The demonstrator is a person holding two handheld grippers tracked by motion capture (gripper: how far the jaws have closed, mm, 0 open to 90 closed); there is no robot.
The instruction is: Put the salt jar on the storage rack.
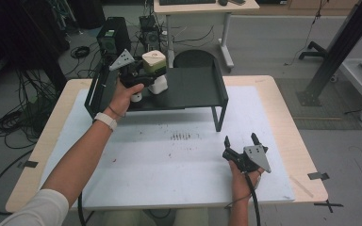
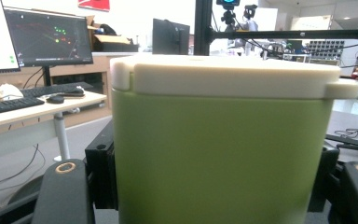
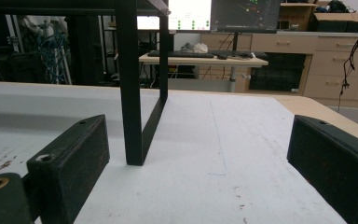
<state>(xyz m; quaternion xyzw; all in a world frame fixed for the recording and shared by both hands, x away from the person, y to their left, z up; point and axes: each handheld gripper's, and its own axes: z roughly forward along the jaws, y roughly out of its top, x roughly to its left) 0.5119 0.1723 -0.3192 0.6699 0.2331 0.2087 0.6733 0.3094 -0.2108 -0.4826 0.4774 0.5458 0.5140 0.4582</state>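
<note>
Black shelf: left gripper clamps lidded green container

White mat covers table; black shelf atop.

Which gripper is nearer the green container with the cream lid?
Left. The left gripper grips the green container on the black shelf; the right gripper rests far off, open.

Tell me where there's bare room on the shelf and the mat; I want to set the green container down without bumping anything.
The black shelf is bare right of the white object, up to its right rail. The white mat lies open between the shelf's front edge and the right gripper. The shelf's left end is crowded: the left gripper grips the green container there.
</note>
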